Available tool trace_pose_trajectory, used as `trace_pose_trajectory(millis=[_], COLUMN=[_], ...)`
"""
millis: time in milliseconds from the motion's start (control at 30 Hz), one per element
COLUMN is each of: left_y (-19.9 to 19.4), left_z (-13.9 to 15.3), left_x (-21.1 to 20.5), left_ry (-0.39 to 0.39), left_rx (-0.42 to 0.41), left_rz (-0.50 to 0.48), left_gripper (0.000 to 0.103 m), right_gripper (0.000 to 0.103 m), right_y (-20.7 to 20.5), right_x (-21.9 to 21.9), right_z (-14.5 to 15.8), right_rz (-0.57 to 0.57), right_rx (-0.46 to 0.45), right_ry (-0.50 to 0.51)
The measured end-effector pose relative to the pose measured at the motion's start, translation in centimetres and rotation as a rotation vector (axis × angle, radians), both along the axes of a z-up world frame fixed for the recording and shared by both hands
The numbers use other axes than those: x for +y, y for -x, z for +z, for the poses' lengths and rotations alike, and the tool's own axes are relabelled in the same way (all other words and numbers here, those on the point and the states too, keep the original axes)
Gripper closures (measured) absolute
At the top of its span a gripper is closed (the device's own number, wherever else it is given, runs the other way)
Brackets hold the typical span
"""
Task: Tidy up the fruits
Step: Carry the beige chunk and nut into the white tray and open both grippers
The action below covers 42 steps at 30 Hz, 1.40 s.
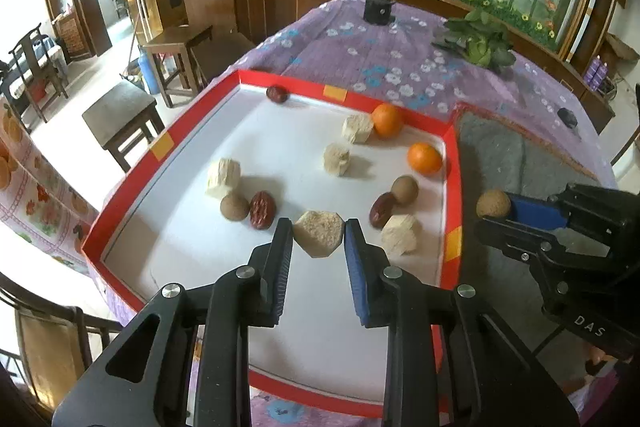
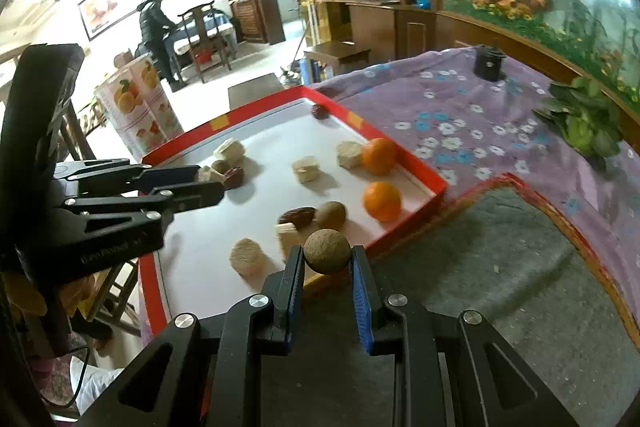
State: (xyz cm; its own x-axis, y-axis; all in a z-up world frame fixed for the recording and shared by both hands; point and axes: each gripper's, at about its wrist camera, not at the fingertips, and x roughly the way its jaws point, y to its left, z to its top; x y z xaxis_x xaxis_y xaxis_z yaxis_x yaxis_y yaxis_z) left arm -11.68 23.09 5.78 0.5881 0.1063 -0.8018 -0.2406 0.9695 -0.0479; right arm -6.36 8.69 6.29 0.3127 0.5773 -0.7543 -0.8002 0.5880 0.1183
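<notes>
A pale, eight-sided block [image 1: 319,233] of crumbly, grainy stuff is clamped between the pads of the left gripper [image 1: 319,239] above the near part of the red-walled tray [image 1: 452,163]. It is judged light and brittle (its corners look apt to flake), so it is best held across two flat opposite faces, as it is here. A small round brown fruit [image 2: 327,251], rough and dull-skinned, is pinched in the right gripper [image 2: 327,259] above the tray's right wall, at the edge of the grey felt mat [image 2: 500,267]. It is judged light and firm with a thin shell, and likely to roll if released, so the hold is best placed across its widest part.

On the tray's smooth white floor are scattered more pale blocks, two glossy oranges [image 1: 425,157], wrinkled dark red dates [image 1: 263,209] and two further brown fruits. The tray and the mat are laid on a purple flowered cloth [image 1: 360,51], soft and quilted. A leafy green vegetable [image 1: 480,45] is seen at the far right of the table.
</notes>
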Motion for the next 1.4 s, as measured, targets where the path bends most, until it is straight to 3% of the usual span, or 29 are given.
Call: trace_pose_trajectory(millis=[933, 1200, 1400], left_y=[-2.2, -2.6, -3.1], left_z=[-2.8, -2.9, -3.6], left_x=[1.1, 1.1, 1.1], left_ry=[-0.005, -0.005, -0.006], left_rx=[0.051, 0.056, 0.080], left_rz=[0.036, 0.035, 0.039], left_gripper=[0.078, 0.078, 0.077], right_gripper=[0.081, 0.081, 0.081], right_y=[4.3, 2.5, 1.2], right_x=[3.2, 2.9, 1.9], right_z=[-0.7, -1.0, -1.2], right_rz=[0.170, 0.096, 0.056], right_rx=[0.046, 0.019, 0.048], right_ry=[0.002, 0.042, 0.040])
